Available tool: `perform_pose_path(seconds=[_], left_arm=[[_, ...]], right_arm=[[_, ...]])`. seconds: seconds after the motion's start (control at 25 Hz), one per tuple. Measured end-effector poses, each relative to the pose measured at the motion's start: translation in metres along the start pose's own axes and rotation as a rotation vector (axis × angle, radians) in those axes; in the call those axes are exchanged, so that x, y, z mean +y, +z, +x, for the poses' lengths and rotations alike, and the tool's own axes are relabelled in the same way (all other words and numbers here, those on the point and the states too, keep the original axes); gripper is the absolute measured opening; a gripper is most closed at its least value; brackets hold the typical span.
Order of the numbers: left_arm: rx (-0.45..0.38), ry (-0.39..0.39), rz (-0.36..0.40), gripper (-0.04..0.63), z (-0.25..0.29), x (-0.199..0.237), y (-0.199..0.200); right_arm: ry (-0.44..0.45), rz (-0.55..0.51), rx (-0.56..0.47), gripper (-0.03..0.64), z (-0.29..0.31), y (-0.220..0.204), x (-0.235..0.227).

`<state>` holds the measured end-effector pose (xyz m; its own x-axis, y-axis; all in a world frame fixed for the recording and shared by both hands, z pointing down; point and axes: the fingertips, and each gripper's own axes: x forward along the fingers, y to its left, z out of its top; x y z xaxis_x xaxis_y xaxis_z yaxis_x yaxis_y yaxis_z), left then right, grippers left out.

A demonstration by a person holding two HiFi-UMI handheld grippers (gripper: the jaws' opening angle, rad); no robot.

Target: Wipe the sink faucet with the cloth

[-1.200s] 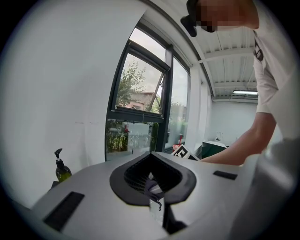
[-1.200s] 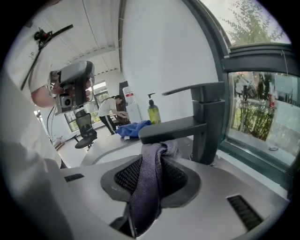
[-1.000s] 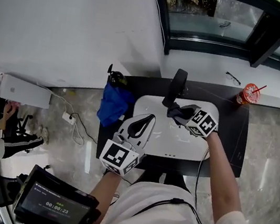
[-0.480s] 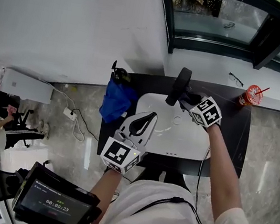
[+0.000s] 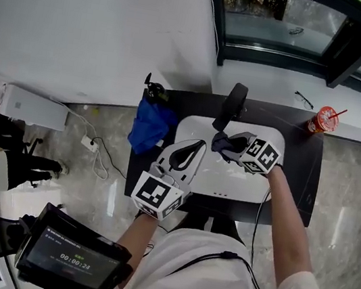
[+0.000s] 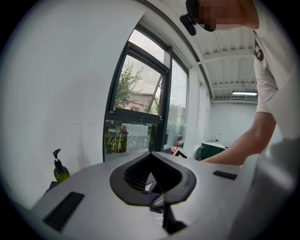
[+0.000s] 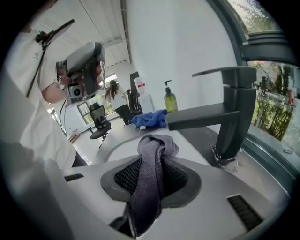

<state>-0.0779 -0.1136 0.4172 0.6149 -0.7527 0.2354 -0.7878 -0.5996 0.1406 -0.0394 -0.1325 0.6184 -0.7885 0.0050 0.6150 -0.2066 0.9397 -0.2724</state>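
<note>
**Right tongs clamped on cloth near faucet; left tongs closed, empty**

**Head view.** Your left tongs (image 5: pixel 196 148) sit over the near left part of the sink (image 5: pixel 242 185). Their tips meet and nothing is between them. Your right tongs (image 5: pixel 227 143) point left across the basin, with the cloth (image 5: pixel 220 141) bunched at their tips. The cloth is just in front of the faucet (image 5: pixel 231 105), by the end of its spout. Contact cannot be told from this angle. A blue rag (image 5: pixel 147 131) lies on the counter (image 5: pixel 298 177) left of the sink, with a soap bottle (image 5: pixel 154 91) behind it. A red cup (image 5: pixel 323 121) stands beyond the far right corner.

**Left gripper view.** The left tongs (image 6: pixel 150 154) have their jaws together at the tips. The pads bow apart behind the tips, and the gap they enclose is empty. The soap bottle (image 6: pixel 60 168) shows low at the left.

**Right gripper view.** The right tongs (image 7: pixel 154 154) are part closed and clamped on the cloth (image 7: pixel 151 183). The grey fold stands up between the pads and trails back out of them. The faucet (image 7: pixel 232 112) stands ahead to the right, and its spout reaches left above and beyond the cloth. A narrow gap shows between cloth and spout, so they are near but not touching. The blue rag (image 7: pixel 150 118) and soap bottle (image 7: pixel 170 99) lie further back.
</note>
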Motion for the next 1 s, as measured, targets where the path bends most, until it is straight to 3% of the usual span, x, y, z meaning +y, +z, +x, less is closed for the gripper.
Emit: perform_pose_path(seconds=[0.08, 0.52, 0.76, 1.0], left_arm=[[-0.003, -0.005, 0.0, -0.006, 0.001, -0.002, 0.0], [0.004, 0.018, -0.001, -0.006, -0.007, 0.006, -0.004], [0.013, 0.042, 0.004, -0.006, -0.015, 0.015, -0.009], [0.015, 0.042, 0.009, -0.006, -0.017, 0.016, -0.01]], right_arm=[[-0.013, -0.001, 0.034, 0.115, 0.0, -0.009, -0.001], [-0.341, 0.079, 0.042, 0.115, -0.034, -0.008, -0.097], [-0.357, 0.124, -0.063, 0.115, -0.029, 0.007, -0.105], [-0.279, 0.095, -0.147, 0.115, -0.016, 0.019, -0.081]])
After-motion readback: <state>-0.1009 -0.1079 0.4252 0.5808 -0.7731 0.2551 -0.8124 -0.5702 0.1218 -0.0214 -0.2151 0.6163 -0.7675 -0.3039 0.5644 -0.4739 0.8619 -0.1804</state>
